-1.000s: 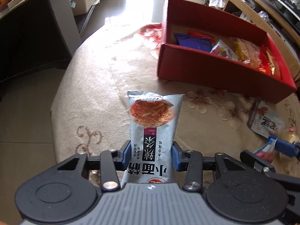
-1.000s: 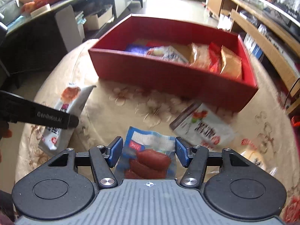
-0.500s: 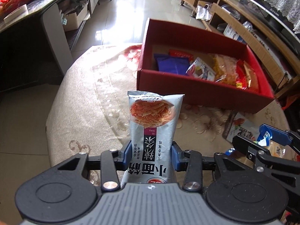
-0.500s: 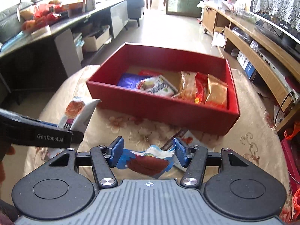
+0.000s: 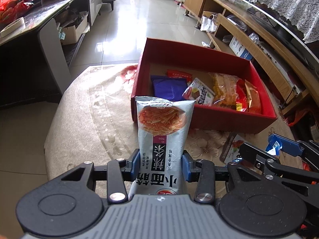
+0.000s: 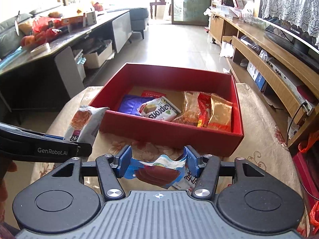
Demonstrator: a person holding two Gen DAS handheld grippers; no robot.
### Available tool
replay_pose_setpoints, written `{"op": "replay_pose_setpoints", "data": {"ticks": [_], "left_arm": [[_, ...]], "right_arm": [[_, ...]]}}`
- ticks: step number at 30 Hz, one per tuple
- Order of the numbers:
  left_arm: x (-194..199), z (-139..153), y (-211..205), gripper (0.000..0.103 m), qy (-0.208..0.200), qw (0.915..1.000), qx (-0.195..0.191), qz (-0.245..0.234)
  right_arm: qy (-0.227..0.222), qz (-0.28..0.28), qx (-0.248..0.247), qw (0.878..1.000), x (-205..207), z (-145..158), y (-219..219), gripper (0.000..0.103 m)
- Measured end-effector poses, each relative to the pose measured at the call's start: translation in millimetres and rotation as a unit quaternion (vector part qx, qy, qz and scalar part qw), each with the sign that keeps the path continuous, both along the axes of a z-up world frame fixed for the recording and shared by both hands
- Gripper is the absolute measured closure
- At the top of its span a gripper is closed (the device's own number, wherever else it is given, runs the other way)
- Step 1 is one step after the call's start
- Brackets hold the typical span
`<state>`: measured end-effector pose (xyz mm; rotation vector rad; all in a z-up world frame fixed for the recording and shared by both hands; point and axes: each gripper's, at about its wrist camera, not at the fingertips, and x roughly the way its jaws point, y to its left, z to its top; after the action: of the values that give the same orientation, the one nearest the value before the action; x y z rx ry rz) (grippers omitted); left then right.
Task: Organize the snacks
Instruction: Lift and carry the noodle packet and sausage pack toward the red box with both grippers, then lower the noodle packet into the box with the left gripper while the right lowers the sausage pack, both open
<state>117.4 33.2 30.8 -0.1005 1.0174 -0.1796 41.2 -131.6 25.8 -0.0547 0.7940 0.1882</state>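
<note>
A grey snack bag is pinched upright between the jaws of the left gripper at lower centre of the left wrist view, raised above the tabletop. To its right, in mid-frame, a red box is seen on the tabletop, holding a purple packet and several orange and red packets. In the right wrist view, a blue sausage pack is held crumpled between the jaws of the right gripper at lower centre, in front of the box. Another packet is partly seen beneath it on the tabletop.
</note>
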Motion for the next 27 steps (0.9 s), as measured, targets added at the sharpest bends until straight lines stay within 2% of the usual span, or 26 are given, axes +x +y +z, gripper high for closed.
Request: {"op": "replay_pose_setpoints", "data": {"ticks": [27], "left_arm": [[17, 28, -31, 0.065, -0.038, 0.9993, -0.003, -0.007]], "right_arm": [[-0.041, -0.024, 0.016, 0.999, 13, 28, -20, 0.038]]}}
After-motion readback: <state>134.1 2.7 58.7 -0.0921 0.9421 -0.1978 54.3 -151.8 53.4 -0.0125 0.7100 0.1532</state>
